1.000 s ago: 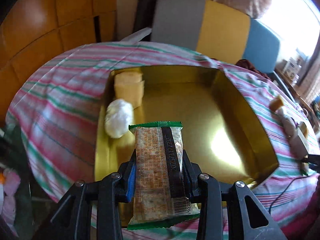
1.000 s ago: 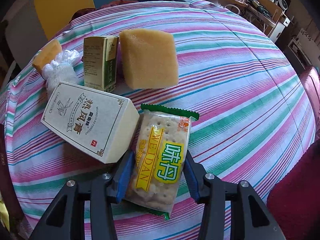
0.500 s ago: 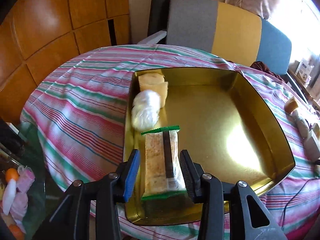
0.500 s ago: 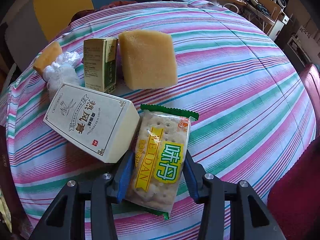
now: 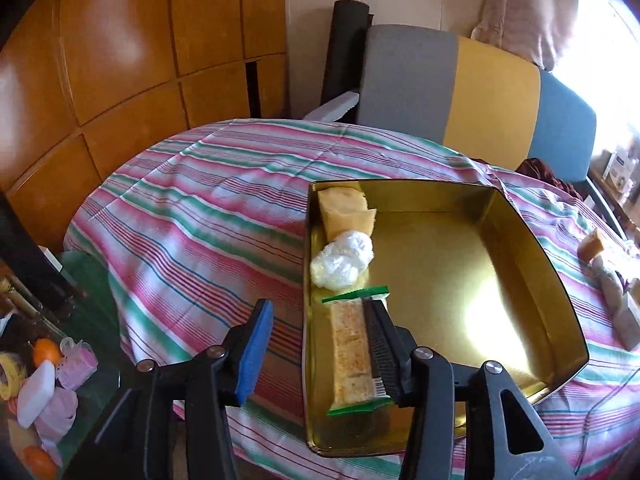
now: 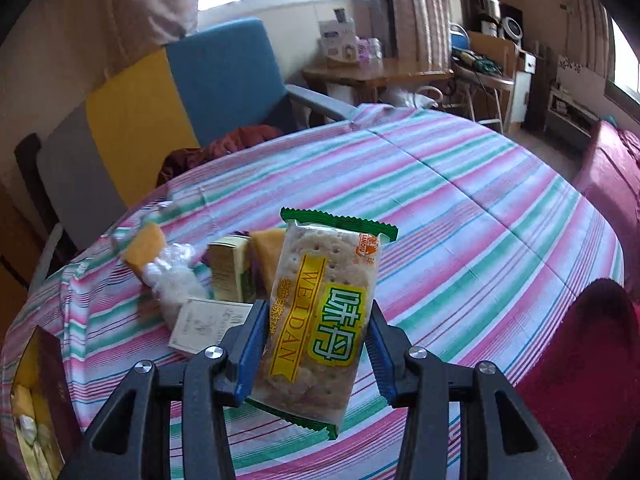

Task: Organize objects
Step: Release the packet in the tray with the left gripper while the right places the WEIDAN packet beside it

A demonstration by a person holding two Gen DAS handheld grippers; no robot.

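With my left gripper [image 5: 316, 348] spread wide and empty, I'd carry the WEIDAN cracker packet [image 6: 320, 312] clamped in my right gripper [image 6: 316, 350] level into the gold tin [image 5: 532, 240], beside the packet already there [image 5: 352, 356].

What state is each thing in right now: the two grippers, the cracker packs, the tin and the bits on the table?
Left gripper: open, holding nothing.
Cracker pack in tin: lying along the left wall, sealed.
Gold tin: open, mostly bare.
Sponges in tin: at the far left corner.
Plastic wad: in tin, between sponges and pack.
Right gripper: shut on a pack.
Weidan pack: held above the table, sealed.
Green box: standing on the table.
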